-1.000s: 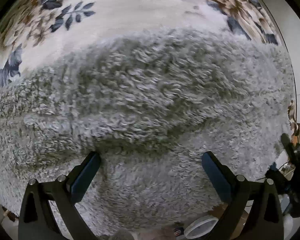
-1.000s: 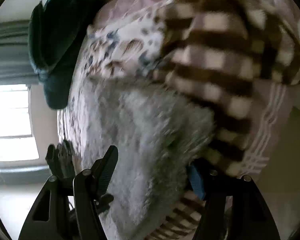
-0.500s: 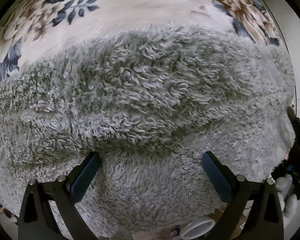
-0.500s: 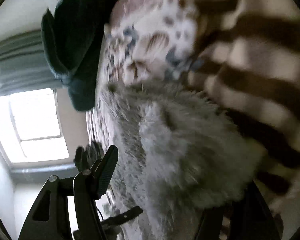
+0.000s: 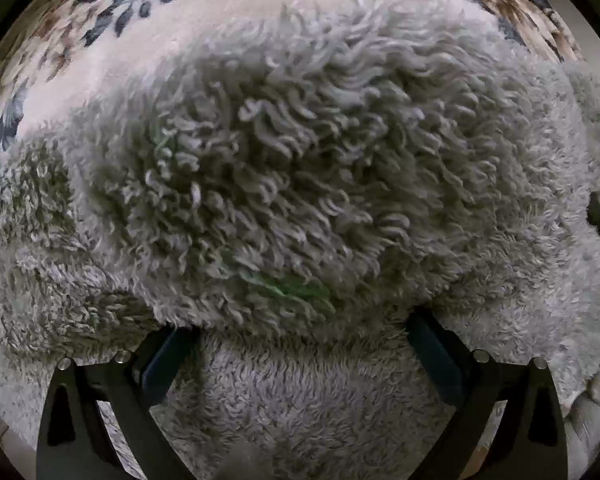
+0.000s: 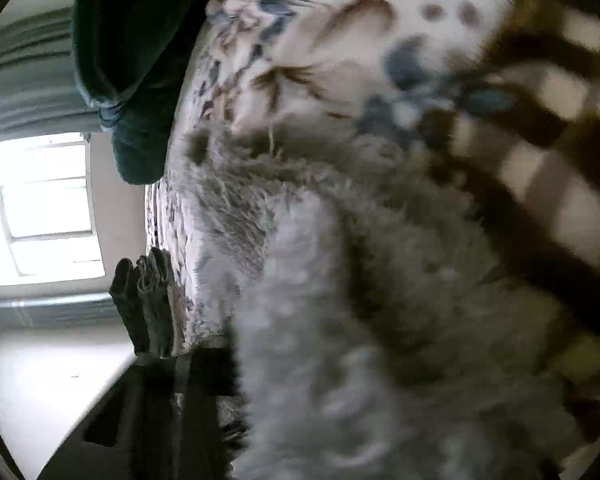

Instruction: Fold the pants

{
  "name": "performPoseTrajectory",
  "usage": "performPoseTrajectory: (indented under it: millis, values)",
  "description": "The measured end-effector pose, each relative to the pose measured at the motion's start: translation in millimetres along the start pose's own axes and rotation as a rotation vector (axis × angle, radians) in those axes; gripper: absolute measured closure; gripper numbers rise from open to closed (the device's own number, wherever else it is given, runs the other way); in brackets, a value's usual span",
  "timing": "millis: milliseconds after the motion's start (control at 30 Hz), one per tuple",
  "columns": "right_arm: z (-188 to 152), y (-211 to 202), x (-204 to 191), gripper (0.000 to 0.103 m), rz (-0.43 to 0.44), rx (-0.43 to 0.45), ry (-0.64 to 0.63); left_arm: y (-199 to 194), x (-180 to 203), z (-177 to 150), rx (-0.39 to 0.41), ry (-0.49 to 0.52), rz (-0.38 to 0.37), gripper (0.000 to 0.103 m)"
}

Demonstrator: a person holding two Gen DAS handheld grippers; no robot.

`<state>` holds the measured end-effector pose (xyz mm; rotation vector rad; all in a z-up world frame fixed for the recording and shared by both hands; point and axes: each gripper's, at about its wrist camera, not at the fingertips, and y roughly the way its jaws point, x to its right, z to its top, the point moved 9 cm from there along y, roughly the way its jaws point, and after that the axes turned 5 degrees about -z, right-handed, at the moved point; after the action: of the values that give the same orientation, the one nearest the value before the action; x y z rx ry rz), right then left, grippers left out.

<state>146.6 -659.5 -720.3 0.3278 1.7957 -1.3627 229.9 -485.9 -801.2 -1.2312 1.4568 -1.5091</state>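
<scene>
The grey fleece pants (image 5: 300,184) fill the left wrist view, lying on a floral bedspread (image 5: 228,8). My left gripper (image 5: 300,344) is open, its two fingers spread wide, with a raised fold of the pants between and over the fingertips. In the right wrist view the pants (image 6: 380,320) are very close and blurred. They cover the right gripper's finger area, and only part of its dark left finger (image 6: 204,400) shows. I cannot tell whether the right gripper is open or shut.
A brown and cream striped blanket (image 6: 548,168) lies on the bed beside the pants. A dark green garment (image 6: 132,60) hangs or lies at the bed's far end. A bright window (image 6: 48,208) and dark socks (image 6: 148,300) show at the left.
The left gripper has pushed forward into the pants, so the fold now covers its fingertips. The right gripper has moved in close, and the pants now hide its fingers.
</scene>
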Motion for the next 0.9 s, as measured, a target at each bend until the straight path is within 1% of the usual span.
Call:
performPoseTrajectory:
  millis: [33,67,100,133,200,267,333,367,400,433,467,500,533,600,667,700,733,767,867,900]
  values:
    - [1,-1,-5,0.080,-0.014,0.011,-0.012,-2,2,0,-0.006,0.002,-0.006,0.000]
    - [2,-1,-18,0.081,-0.040,0.028,-0.036,-5,5,-5,0.000,-0.003,-0.017,0.000]
    - [1,-2,-28,0.081,-0.065,0.040,-0.058,-19,15,-3,0.019,-0.011,-0.030,0.000]
    - [0,-3,-34,0.082,-0.076,0.049,-0.069,-26,15,-3,0.043,-0.007,-0.027,0.000]
    - [-4,-8,-52,0.082,-0.104,0.072,-0.104,-36,10,-4,0.075,0.010,0.010,0.000]
    - [-10,-9,-72,0.083,-0.120,0.089,-0.134,-44,3,-6,0.095,0.007,0.012,0.000]
    - [-20,-9,-93,0.083,-0.133,0.103,-0.160,-47,-14,-10,0.095,-0.021,-0.001,0.000]
    - [-22,-13,-96,0.084,-0.131,0.109,-0.165,-49,-25,-14,0.093,-0.044,-0.010,0.000]
    - [-29,-12,-110,0.084,-0.135,0.116,-0.180,-52,-35,-16,0.093,-0.064,-0.013,0.000]
    - [-38,-14,-120,0.084,-0.137,0.124,-0.194,-55,-48,-20,0.091,-0.091,-0.019,0.000]
    - [-49,-19,-122,0.084,-0.131,0.127,-0.199,-61,-66,-27,0.091,-0.135,-0.035,0.000]
    - [-58,-16,-132,0.084,-0.125,0.125,-0.200,-65,-81,-31,0.095,-0.160,-0.045,0.000]
    - [-76,-25,-127,0.084,-0.123,0.122,-0.204,-72,-100,-39,0.100,-0.194,-0.060,0.000]
    - [-108,-9,-157,0.084,-0.129,0.110,-0.254,-81,-134,-57,0.097,-0.244,-0.088,0.000]
    - [-141,6,-176,0.084,-0.140,0.089,-0.301,-91,-178,-80,0.092,-0.288,-0.085,0.000]
    - [-161,23,-190,0.084,-0.141,0.062,-0.326,-95,-195,-89,0.092,-0.300,-0.078,0.000]
    - [-182,37,-197,0.084,-0.144,0.038,-0.350,-102,-221,-103,0.098,-0.321,-0.057,0.000]
    - [-200,49,-203,0.084,-0.152,0.019,-0.376,-107,-238,-111,0.104,-0.339,-0.041,0.000]
    - [-266,107,-226,0.084,-0.187,-0.078,-0.489,-121,-303,-141,0.124,-0.425,0.005,0.000]
    - [-289,125,-231,0.084,-0.195,-0.118,-0.527,-122,-320,-148,0.131,-0.451,0.012,0.000]
